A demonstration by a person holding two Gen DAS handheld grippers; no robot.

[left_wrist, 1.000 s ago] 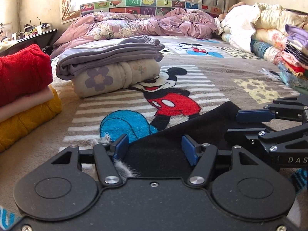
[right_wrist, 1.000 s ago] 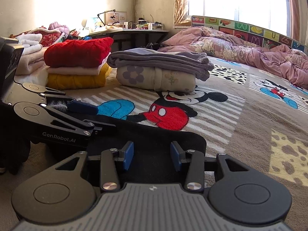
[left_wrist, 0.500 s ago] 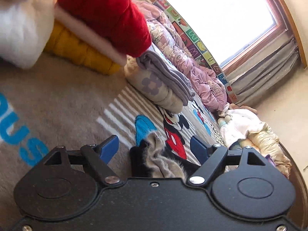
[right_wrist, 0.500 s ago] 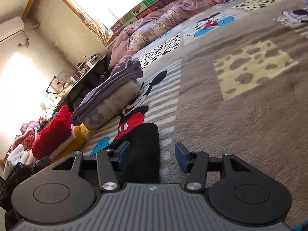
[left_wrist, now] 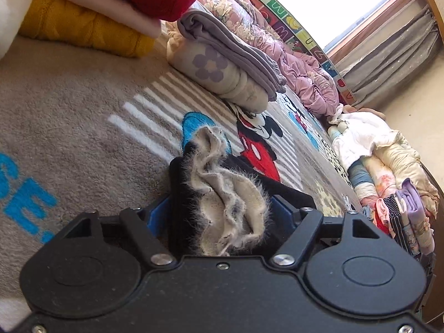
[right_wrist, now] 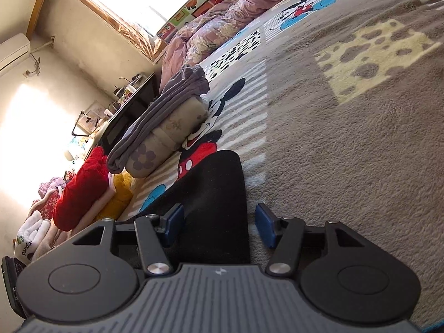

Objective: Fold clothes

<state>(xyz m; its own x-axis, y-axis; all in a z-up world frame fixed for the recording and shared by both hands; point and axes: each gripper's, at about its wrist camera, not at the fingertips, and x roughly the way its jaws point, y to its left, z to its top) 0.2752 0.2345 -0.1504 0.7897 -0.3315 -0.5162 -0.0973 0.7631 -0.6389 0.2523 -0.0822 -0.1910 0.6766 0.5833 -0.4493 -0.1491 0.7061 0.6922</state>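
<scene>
A black garment with a pale fleecy lining (left_wrist: 222,202) lies on the cartoon-print blanket (left_wrist: 69,116). In the left wrist view its bunched edge sits between the blue pads of my left gripper (left_wrist: 219,216), which stand wide apart around the cloth; whether they press it I cannot tell. In the right wrist view the same black garment (right_wrist: 213,194) lies flat between the fingers of my right gripper (right_wrist: 219,227), which is open, with a clear gap at the right pad (right_wrist: 265,229).
A folded grey and floral bundle (left_wrist: 230,63) lies ahead. A stack of red, cream and yellow knits (left_wrist: 91,14) is at the left. A pink quilt (right_wrist: 222,27) is by the window. Piled clothes (left_wrist: 388,183) line the right side.
Both grippers have tilted and rolled. The left one has moved in on the bunched garment edge, which now fills the space between its pads. The right gripper stays open over the flat cloth.
</scene>
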